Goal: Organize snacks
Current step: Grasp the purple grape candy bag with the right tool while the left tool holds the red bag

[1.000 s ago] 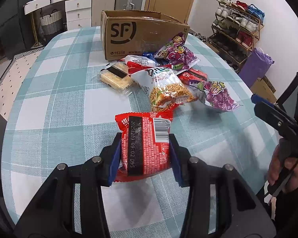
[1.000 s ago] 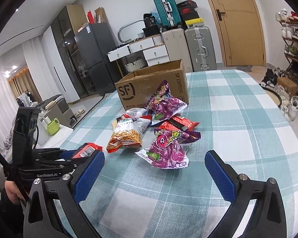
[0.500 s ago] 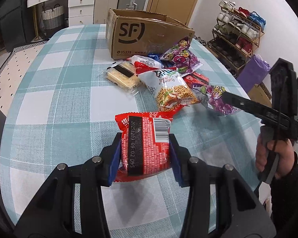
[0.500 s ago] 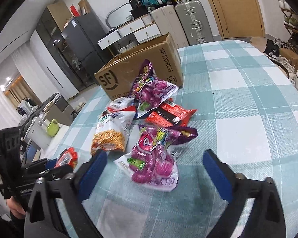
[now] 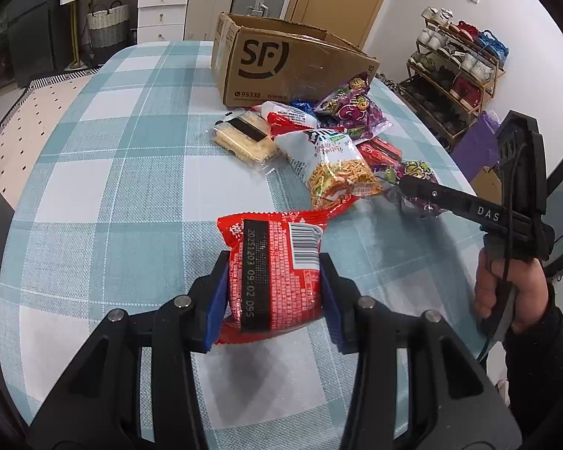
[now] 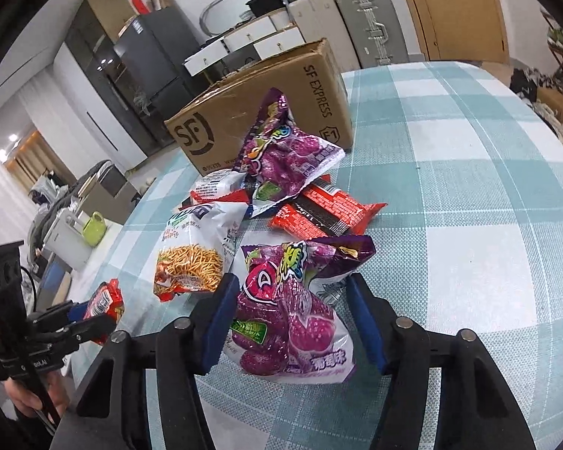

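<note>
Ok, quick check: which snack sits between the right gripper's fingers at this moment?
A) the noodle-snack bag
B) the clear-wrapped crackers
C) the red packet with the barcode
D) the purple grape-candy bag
D: in the right wrist view the right gripper has its blue fingers on either side of the purple grape-candy bag, with a gap showing on the right side, while the red packet is clamped in the left gripper.

Red snack packet (image 5: 274,273) between jaws
</note>
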### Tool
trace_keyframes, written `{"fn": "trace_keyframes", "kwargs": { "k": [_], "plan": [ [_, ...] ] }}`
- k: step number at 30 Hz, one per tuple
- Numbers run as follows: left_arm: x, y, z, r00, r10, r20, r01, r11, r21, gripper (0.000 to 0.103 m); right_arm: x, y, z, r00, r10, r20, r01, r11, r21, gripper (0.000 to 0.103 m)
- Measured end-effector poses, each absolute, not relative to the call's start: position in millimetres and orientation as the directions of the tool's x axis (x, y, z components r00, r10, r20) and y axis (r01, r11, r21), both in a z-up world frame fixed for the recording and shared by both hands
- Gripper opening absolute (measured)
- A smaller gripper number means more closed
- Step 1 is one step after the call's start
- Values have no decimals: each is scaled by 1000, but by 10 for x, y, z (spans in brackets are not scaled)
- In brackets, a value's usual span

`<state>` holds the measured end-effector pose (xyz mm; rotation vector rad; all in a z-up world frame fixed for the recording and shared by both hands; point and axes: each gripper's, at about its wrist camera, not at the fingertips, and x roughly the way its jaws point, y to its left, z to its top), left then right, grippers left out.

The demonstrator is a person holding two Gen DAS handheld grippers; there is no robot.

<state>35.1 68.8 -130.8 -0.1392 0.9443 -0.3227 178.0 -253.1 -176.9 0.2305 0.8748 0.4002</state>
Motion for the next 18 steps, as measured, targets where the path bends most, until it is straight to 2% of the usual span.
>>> {"fn": "trace_keyframes", "kwargs": {
  "k": [8,13,18],
  "plan": [
    [289,610,-1265,546,-337,-767,223,941,-255,41,1620,-2570,-1715,589,464,-661,-271,885,379,42],
    [247,608,-1178,564,-334,-755,224,942,-250,41,1460,-2657,-1626,609,481,-631,-270,873,405,42],
    [221,608,-1056,584,-336,-739,228,942,-248,41,1275,-2760,-1440,638,531,-558,-294,837,461,42]
  ]
}}
